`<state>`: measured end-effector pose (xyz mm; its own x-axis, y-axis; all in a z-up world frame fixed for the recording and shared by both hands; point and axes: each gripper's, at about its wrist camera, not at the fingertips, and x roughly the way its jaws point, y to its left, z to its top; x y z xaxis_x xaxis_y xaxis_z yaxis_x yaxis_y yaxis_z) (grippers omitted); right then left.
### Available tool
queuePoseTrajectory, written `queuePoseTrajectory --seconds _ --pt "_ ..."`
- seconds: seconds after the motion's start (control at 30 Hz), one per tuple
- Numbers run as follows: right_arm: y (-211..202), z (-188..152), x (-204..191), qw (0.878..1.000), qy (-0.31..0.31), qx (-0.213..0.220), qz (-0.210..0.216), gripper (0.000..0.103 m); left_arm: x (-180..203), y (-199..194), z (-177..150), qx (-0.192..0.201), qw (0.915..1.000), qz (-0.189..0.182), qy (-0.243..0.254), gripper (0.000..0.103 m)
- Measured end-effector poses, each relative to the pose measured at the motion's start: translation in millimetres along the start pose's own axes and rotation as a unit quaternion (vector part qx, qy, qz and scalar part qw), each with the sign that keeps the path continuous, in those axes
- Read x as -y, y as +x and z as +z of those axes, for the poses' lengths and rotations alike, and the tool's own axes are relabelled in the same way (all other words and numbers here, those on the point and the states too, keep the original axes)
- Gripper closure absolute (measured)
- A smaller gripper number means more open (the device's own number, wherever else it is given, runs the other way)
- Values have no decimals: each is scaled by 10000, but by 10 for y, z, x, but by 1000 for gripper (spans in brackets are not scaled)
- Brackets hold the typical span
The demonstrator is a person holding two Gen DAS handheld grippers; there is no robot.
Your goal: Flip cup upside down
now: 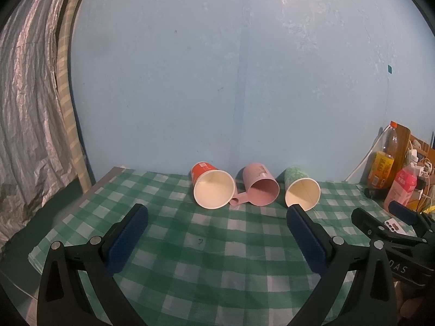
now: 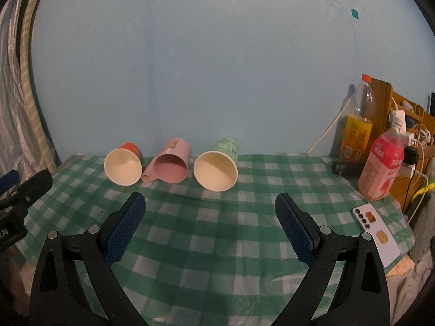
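Three cups lie on their sides in a row at the back of the green checked tablecloth (image 1: 217, 244), mouths toward me: a red paper cup (image 1: 212, 188) on the left, a pink handled mug (image 1: 261, 188) in the middle, a green paper cup (image 1: 301, 190) on the right. In the right wrist view they show as the red cup (image 2: 123, 167), the pink mug (image 2: 170, 164) and the green cup (image 2: 216, 167). My left gripper (image 1: 217, 214) is open and empty, short of the cups. My right gripper (image 2: 209, 203) is open and empty, short of the green cup.
The blue wall (image 1: 217, 81) stands right behind the cups. Bottles (image 2: 380, 168) (image 2: 356, 130), a wooden rack with cables (image 2: 407, 125) and a phone (image 2: 378, 233) sit at the table's right end. A curtain (image 1: 24, 108) hangs at the left.
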<state>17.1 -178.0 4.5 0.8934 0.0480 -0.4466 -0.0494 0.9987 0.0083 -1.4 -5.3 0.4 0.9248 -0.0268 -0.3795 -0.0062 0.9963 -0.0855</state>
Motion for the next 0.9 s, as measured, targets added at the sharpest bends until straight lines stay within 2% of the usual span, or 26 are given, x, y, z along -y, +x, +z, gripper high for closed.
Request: queuePoseTrajectory --seconds 0.9 --pt "13 -12 -4 10000 15 -11 30 8 -1 -4 -14 -8 10000 -12 -13 0"
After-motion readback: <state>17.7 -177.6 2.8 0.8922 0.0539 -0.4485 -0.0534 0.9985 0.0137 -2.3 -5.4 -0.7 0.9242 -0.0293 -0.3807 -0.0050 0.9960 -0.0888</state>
